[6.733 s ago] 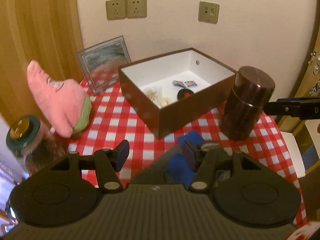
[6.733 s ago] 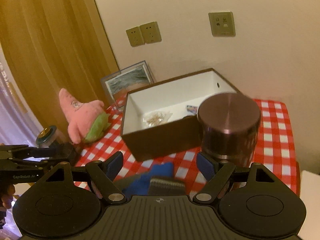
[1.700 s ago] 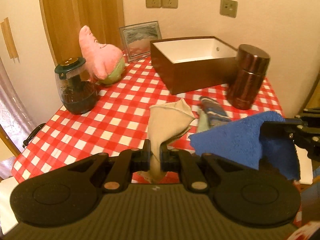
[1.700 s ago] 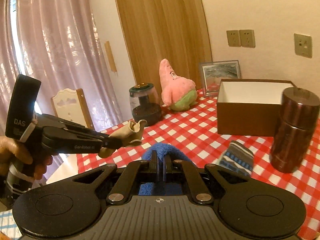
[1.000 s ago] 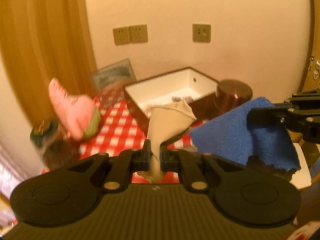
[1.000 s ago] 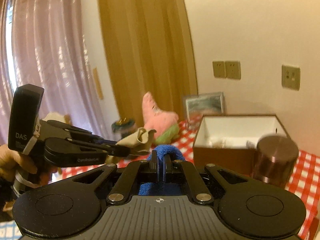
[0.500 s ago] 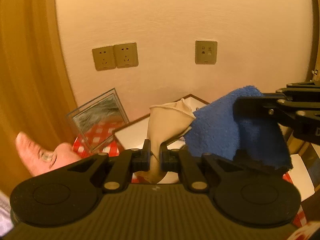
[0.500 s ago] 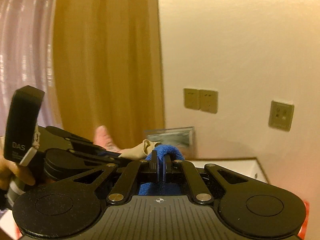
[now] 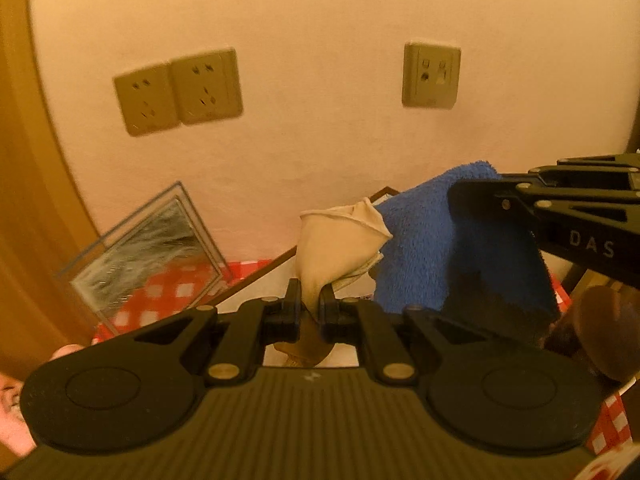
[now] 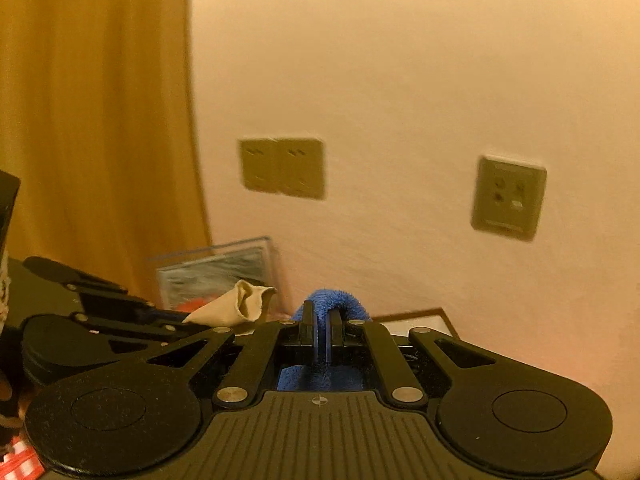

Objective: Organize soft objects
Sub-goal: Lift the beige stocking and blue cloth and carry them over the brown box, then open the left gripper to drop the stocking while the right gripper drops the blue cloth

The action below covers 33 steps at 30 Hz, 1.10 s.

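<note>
My left gripper is shut on a beige cloth that stands up from its fingers, held above the brown box with white inside. My right gripper is shut on a blue fluffy towel. In the left wrist view the blue towel hangs from the right gripper close beside the beige cloth, over the box. The beige cloth also shows in the right wrist view, just left of the towel. Most of the box is hidden behind the cloths and grippers.
A glass picture frame leans on the wall at the left on the red checked tablecloth. A brown canister lid is at the right edge. A pink plush peeks in at lower left. The wall with sockets is close ahead.
Both grippers have moved forward toward the wall and over the box, each still holding its cloth. The wall sockets look larger and less of the table shows.
</note>
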{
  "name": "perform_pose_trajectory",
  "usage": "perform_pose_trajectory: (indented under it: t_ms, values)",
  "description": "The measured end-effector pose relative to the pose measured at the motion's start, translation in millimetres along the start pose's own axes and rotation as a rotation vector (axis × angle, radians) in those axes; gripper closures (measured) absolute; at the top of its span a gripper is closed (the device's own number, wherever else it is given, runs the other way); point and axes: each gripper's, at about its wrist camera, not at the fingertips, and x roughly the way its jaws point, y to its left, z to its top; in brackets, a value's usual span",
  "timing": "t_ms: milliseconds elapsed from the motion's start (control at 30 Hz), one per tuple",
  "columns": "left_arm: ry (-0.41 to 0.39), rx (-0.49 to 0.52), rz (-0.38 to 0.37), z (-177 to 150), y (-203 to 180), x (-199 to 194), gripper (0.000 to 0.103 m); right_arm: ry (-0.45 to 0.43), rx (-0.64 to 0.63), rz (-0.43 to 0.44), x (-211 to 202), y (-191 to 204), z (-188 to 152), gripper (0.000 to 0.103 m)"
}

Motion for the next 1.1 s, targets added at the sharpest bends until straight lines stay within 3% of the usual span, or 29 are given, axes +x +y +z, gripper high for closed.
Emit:
perform_pose_trajectory:
  t_ms: [167, 267, 367, 400, 433, 633, 767, 833, 1100]
  values:
    - [0.034, -0.001, -0.027, 3.2, 0.4, 42.9, 0.095, 0.029, 0.028, -0.122, 39.1, -16.9, -0.9, 0.099]
    - [0.053, -0.001, -0.039, 1.8, -1.0, 62.5, 0.095, 0.113, 0.058, -0.173, 59.2, -30.2, -3.0, 0.097]
    - [0.071, -0.002, -0.054, -1.4, -3.0, 79.0, 0.095, 0.172, 0.089, -0.164, 65.2, -40.0, -12.8, 0.073]
    - [0.078, -0.002, -0.058, -3.1, -3.4, 84.1, 0.095, 0.175, 0.088, -0.167, 64.8, -41.1, -15.4, 0.056]
    - [0.087, 0.0, -0.062, -4.6, -4.5, 88.5, 0.095, 0.175, 0.089, -0.167, 64.0, -42.7, -18.0, 0.048]
    - [0.129, 0.009, -0.081, -14.6, -11.0, 106.6, 0.092, 0.258, 0.115, -0.153, 64.8, -51.7, -26.9, 0.048]
    - [0.128, 0.012, -0.08, -16.9, -13.0, 113.2, 0.071, 0.284, 0.112, -0.151, 66.4, -49.8, -30.4, 0.048]
    - [0.124, 0.009, -0.065, -17.6, -12.9, 110.9, 0.065, 0.288, 0.112, -0.143, 66.6, -48.1, -30.2, 0.047]
    - [0.123, -0.016, -0.036, -27.0, -0.5, 76.5, 0.065, 0.267, 0.085, -0.067, 36.2, -30.9, -32.3, 0.047]
